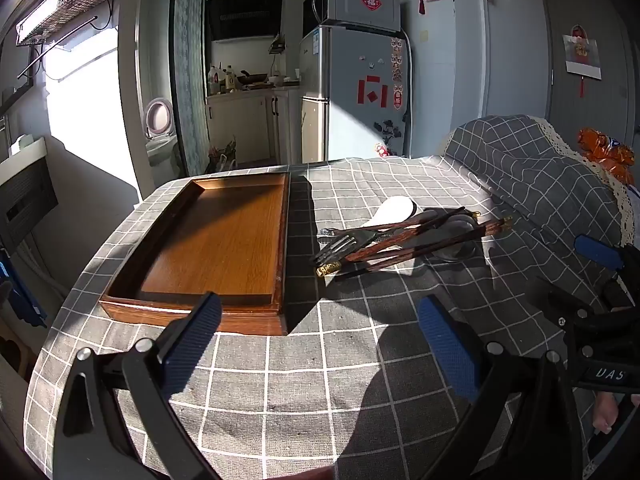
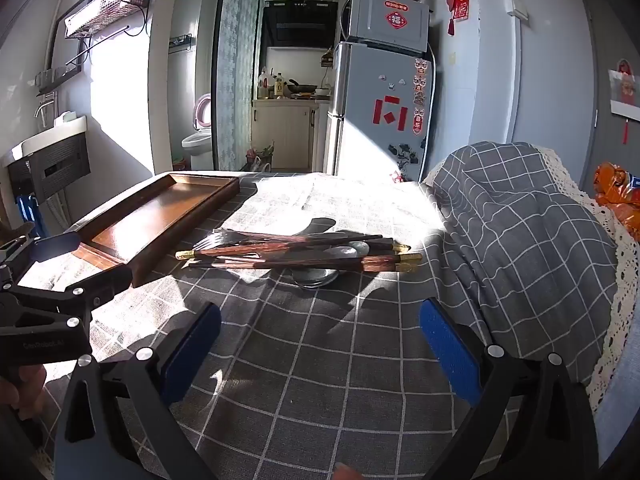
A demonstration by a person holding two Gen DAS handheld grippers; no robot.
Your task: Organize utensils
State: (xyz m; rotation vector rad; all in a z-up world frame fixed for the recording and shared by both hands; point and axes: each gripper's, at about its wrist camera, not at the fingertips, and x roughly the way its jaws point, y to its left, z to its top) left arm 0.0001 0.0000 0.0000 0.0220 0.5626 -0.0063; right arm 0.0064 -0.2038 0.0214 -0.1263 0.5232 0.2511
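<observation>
A pile of utensils (image 1: 404, 240) lies on the checked tablecloth: wooden-handled pieces with gold tips, a black fork (image 1: 344, 246), a white spoon (image 1: 394, 210) and a metal spoon. The pile also shows in the right wrist view (image 2: 300, 254). An empty wooden tray (image 1: 216, 240) sits left of the pile; it also shows in the right wrist view (image 2: 160, 216). My left gripper (image 1: 320, 344) is open and empty, in front of the tray's near right corner. My right gripper (image 2: 320, 344) is open and empty, short of the pile.
A covered bulky shape under checked cloth (image 1: 540, 184) rises right of the pile. An orange packet (image 1: 608, 152) lies behind it. The table's far edge (image 1: 256, 168) faces a fridge (image 1: 352, 92) and kitchen. The left gripper appears at the left of the right wrist view (image 2: 52, 280).
</observation>
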